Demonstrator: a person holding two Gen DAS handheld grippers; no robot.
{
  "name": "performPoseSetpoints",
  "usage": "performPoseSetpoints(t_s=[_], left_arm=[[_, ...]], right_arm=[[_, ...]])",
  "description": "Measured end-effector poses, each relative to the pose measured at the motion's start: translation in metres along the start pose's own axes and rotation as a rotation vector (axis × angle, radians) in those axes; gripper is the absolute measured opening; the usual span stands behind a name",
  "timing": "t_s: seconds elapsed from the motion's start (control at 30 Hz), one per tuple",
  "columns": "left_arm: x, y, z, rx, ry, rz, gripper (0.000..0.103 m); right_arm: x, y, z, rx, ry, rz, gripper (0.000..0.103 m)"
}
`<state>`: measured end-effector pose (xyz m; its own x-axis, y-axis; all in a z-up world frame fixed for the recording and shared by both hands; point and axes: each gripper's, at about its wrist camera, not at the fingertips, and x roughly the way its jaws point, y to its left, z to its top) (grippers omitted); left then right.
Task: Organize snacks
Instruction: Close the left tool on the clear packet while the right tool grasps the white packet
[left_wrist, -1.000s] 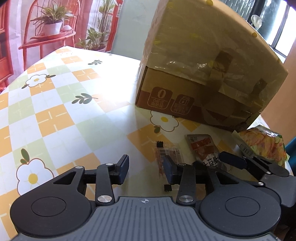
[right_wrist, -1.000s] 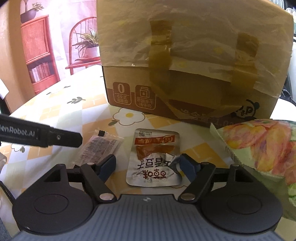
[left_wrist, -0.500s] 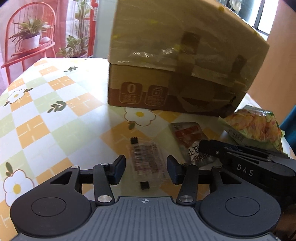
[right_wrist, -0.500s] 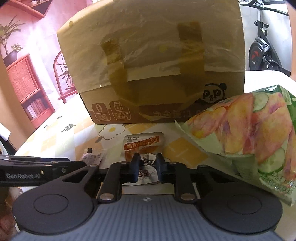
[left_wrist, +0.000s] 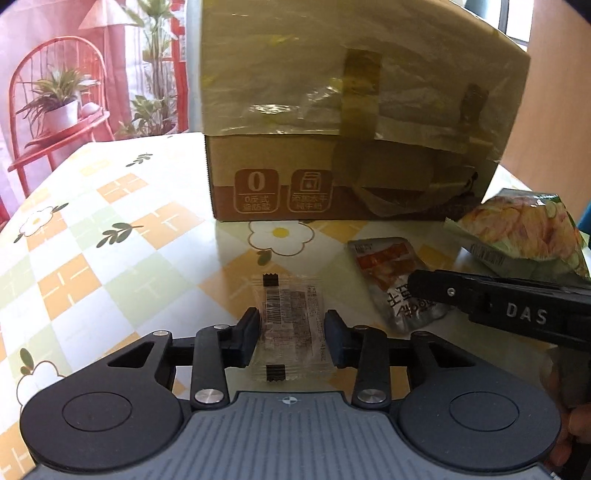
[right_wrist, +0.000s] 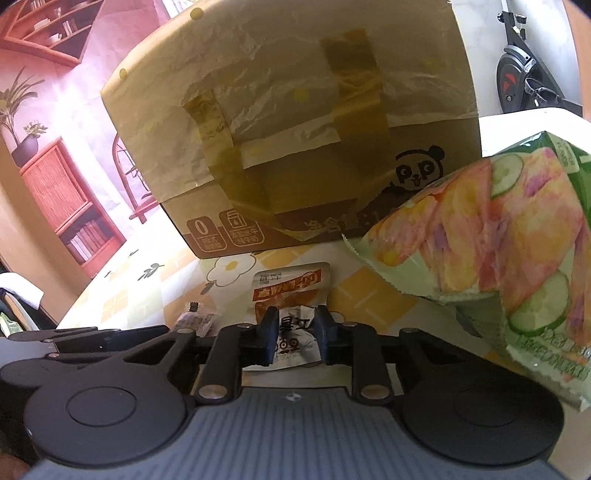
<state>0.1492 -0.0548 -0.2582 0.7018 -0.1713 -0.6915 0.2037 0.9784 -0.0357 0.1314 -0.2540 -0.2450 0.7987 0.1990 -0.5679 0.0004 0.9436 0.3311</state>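
Snack packet (right_wrist: 291, 325) pinched in right claw (right_wrist: 293, 338), before taped cardboard box (right_wrist: 295, 129).

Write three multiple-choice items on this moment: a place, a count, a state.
1. Where does the chip bag lie? A on the red chair; B on the table by the cardboard box's right end; C in a drawer.
2. How many snack packets show? A two; B three; C five.
3. The right claw is: A wide open, empty; B shut on the silver packet; C shut on the chip bag.
Key: B, it rests beside the box's corner; B, chip bag, silver packet, clear packet; B, the packet is crumpled between its pads, though the jaws have just eased open slightly.
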Motion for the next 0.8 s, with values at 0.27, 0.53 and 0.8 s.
performPoseSetpoints(t_s=[0.27,0.53,0.8], left_arm=[[-0.004,0.01,0.004,-0.049,-0.024,-0.015,0.04],[0.001,0.022,0.005,-0.101,-0.019,-0.056,0.041],[0.003,0.031,0.004,-0.129,-0.018,-0.057,0.041]], right_arm=[[-0.007,0.022,-0.001,-0.117,-0.06,-0.069,0.041],[0.012,0.031,-0.001,-0.179,0.011,-0.144,0.045],[0.026,0.05,-0.004,-0.329,0.049,-0.204,0.057]])
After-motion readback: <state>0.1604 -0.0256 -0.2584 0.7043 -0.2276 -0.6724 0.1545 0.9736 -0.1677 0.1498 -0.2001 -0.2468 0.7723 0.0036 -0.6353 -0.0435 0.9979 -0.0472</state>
